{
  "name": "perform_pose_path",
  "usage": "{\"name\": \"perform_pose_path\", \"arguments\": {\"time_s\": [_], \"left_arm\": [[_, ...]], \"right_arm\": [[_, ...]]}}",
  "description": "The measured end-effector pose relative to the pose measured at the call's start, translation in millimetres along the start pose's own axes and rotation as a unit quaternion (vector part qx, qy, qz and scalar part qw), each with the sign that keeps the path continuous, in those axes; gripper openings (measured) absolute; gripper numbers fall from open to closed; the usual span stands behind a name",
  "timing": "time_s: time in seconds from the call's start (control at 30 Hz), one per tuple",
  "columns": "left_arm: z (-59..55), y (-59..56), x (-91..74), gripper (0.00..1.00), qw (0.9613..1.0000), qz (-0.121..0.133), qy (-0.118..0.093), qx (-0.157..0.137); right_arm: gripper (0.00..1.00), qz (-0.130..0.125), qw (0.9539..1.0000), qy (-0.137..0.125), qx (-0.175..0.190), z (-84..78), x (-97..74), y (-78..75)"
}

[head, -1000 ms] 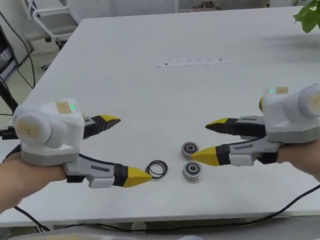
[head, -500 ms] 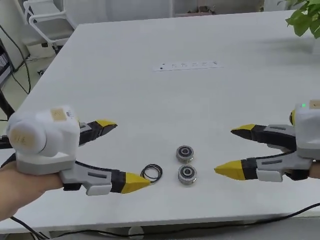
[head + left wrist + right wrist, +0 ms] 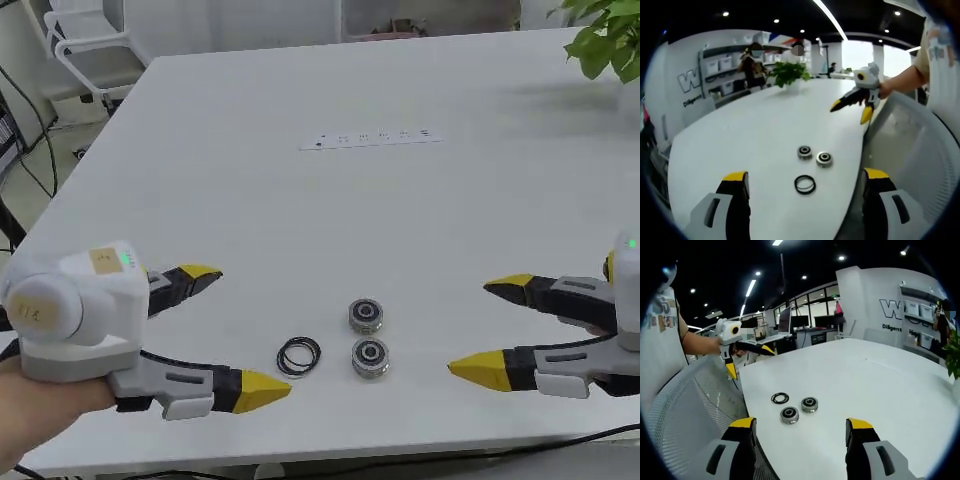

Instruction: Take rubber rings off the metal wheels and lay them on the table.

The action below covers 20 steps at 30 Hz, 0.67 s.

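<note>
Left gripper (image 3: 250,330) hovers over the near left of the white worktop (image 3: 300,220), jaws spread wide, nothing between them. Just right of its lower yellow tip lie the black rubber rings (image 3: 299,355), flat on the worktop and overlapping each other. Next along are two metal wheels lying flat, the far wheel (image 3: 366,315) just behind the near wheel (image 3: 371,357), both near the rings but apart from them. Right gripper (image 3: 471,327) hangs on the right, jaws wide apart and empty, clear of the wheels. Far back sits a white power strip (image 3: 370,138), with plant leaves (image 3: 605,40) in the top right corner.
</note>
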<state>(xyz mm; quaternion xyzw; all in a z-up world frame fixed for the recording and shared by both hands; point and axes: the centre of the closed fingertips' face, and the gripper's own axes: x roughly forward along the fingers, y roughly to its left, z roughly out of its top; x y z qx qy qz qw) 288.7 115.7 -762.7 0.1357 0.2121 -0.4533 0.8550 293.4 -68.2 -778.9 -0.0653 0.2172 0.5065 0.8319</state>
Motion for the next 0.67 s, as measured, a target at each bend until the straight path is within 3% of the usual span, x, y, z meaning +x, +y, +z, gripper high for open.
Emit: {"name": "perform_pose_path", "arguments": {"time_s": [0.67], "left_arm": [[-3.2,5.3,-10.3,0.94,0.9998,0.016,-0.002,-0.007]], "right_arm": [[0.72,0.001,1.0,0.001,0.0,-1.4,2.3,4.3]]}}
